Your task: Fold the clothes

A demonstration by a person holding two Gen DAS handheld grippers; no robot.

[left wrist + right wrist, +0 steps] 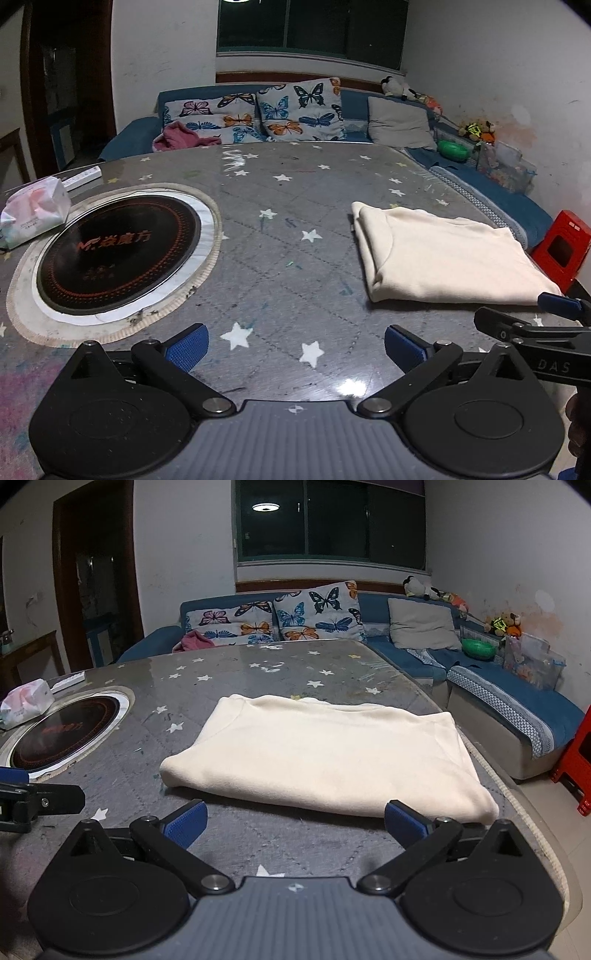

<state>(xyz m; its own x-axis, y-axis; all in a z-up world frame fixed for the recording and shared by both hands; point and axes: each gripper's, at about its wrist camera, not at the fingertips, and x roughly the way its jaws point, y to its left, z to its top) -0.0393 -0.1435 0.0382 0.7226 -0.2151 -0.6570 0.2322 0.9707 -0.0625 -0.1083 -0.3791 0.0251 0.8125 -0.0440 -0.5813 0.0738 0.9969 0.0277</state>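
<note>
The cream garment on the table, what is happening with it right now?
A person with a gripper in each hand is folding clothes. The cream garment lies folded into a neat rectangle on the star-patterned table. Both the left gripper and the right gripper have their jaws wide open and hold nothing; the right one is just in front of the garment's near edge.

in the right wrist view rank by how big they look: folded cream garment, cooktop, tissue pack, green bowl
1. cream garment, though it is nearest
2. cooktop
3. tissue pack
4. green bowl, farthest, so its rank is unsure
</note>
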